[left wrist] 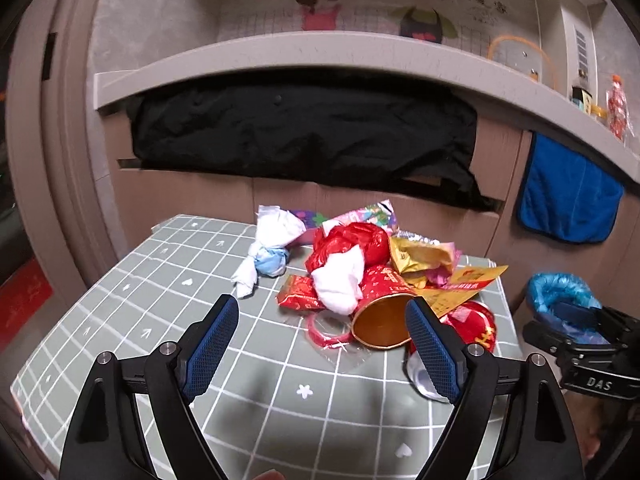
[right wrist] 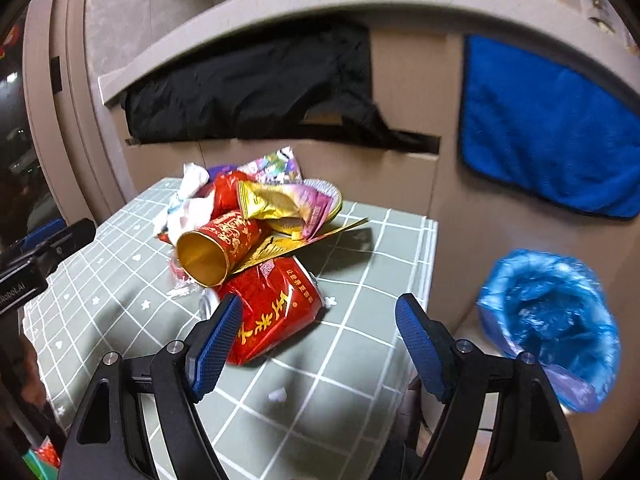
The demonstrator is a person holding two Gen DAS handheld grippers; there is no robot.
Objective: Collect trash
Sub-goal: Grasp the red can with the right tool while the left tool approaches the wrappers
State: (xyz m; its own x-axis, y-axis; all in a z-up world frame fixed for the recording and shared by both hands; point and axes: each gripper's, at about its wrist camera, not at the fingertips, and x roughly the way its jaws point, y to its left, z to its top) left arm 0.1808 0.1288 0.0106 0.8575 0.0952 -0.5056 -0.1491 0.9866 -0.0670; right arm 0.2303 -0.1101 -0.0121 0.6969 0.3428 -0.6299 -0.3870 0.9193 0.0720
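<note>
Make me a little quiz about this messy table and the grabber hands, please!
1. True or false: the red paper cup with the gold inside stands upright on the green checked tablecloth.
2. What colour is the plastic liner of the trash bin beside the table? A red, B blue, C black.
3. Fill in: both the left gripper and the right gripper are ____.

Key:
1. False; it lies on its side.
2. B.
3. Open, holding nothing.
</note>
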